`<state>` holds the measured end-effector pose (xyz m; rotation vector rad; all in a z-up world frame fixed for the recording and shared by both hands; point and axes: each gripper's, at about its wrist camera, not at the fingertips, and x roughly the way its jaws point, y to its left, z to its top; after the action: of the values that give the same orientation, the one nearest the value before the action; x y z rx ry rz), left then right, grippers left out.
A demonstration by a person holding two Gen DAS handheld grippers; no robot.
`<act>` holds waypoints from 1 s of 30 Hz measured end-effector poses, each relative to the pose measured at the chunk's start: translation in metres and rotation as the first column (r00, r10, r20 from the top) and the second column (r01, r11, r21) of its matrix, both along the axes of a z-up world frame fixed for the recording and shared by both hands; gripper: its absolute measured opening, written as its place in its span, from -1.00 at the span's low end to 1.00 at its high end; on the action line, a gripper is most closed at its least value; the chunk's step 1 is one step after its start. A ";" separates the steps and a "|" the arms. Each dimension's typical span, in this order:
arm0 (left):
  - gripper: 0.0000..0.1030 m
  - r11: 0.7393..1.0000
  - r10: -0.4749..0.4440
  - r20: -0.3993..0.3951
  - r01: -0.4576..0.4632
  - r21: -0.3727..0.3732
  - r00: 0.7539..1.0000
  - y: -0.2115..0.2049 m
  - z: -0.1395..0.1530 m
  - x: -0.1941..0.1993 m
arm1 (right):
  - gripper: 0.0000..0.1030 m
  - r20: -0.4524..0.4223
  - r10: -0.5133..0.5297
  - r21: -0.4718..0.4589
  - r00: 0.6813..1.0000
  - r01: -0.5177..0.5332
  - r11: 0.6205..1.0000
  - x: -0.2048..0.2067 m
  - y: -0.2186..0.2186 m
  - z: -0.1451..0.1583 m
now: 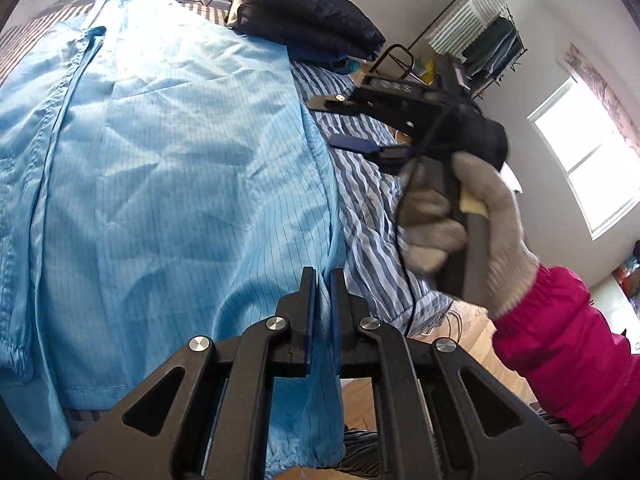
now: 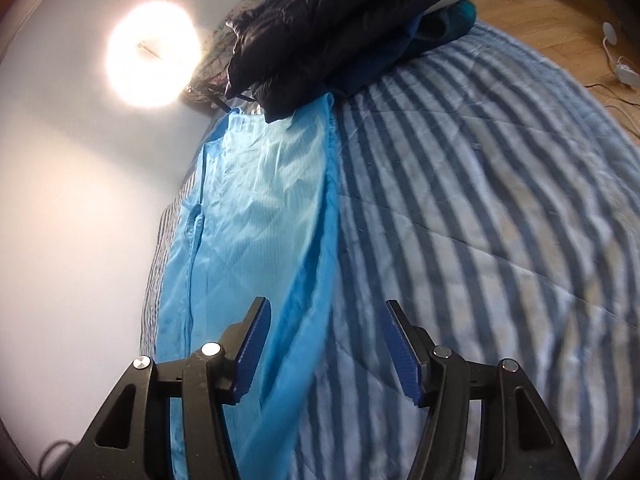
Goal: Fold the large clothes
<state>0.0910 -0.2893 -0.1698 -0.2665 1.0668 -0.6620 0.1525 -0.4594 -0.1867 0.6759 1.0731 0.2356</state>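
Thin, slippery light-blue pinstriped garment (image 1: 180, 168) lies flat on striped bed quilt (image 2: 480, 200). Left claw (image 1: 323, 284) pinches its edge; right claw (image 2: 324, 344) gapes, empty. Advise gripping hem.

Left claw (image 1: 323, 280) pinched nearly closed; right claw (image 2: 326, 316) spread wide, gripped by a gloved hand (image 1: 460, 216).

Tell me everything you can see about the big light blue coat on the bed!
The coat is light blue, thin and shiny, with fine dark pinstripes and a darker blue collar at the far end. A front seam runs down its length. It lies spread out and wrinkled on the striped quilt, near the wall side. The dark folded pile rests on its far corner. The left gripper is shut on its near edge; the right gripper is open above its edge.
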 end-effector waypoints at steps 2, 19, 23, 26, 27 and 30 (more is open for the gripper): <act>-0.92 1.000 0.006 -0.004 -0.006 -0.010 1.000 0.004 0.000 0.002 | 0.17 -0.010 0.001 -0.012 1.000 -0.001 1.000 0.012 0.007 -0.003; -0.93 0.994 0.079 -0.054 -0.083 -0.071 0.995 0.048 -0.004 0.005 | -1.00 -0.038 0.164 -0.370 0.986 -0.167 0.914 0.062 0.102 0.021; -0.93 0.989 0.106 -0.072 -0.112 -0.095 0.992 0.062 -0.007 0.000 | -1.00 -0.023 0.251 -0.522 0.968 -0.226 0.822 0.066 0.145 0.038; -0.94 0.984 0.128 -0.102 -0.139 -0.115 0.987 0.074 -0.013 -0.005 | -1.00 -0.029 0.356 -0.633 0.934 -0.293 0.717 0.065 0.187 0.045; -0.94 0.982 0.134 -0.108 -0.146 -0.117 0.985 0.077 -0.015 -0.005 | -1.00 -0.034 0.391 -0.652 0.920 -0.317 0.688 0.064 0.202 0.046; -0.94 0.976 0.167 -0.128 -0.182 -0.123 0.978 0.092 -0.020 -0.010 | -1.00 -0.054 0.480 -0.699 0.875 -0.377 0.608 0.060 0.241 0.045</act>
<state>0.0815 -0.1970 -0.1899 -0.5155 1.0973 -0.5655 0.2127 -0.2182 -0.1415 -0.3032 1.0733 0.2651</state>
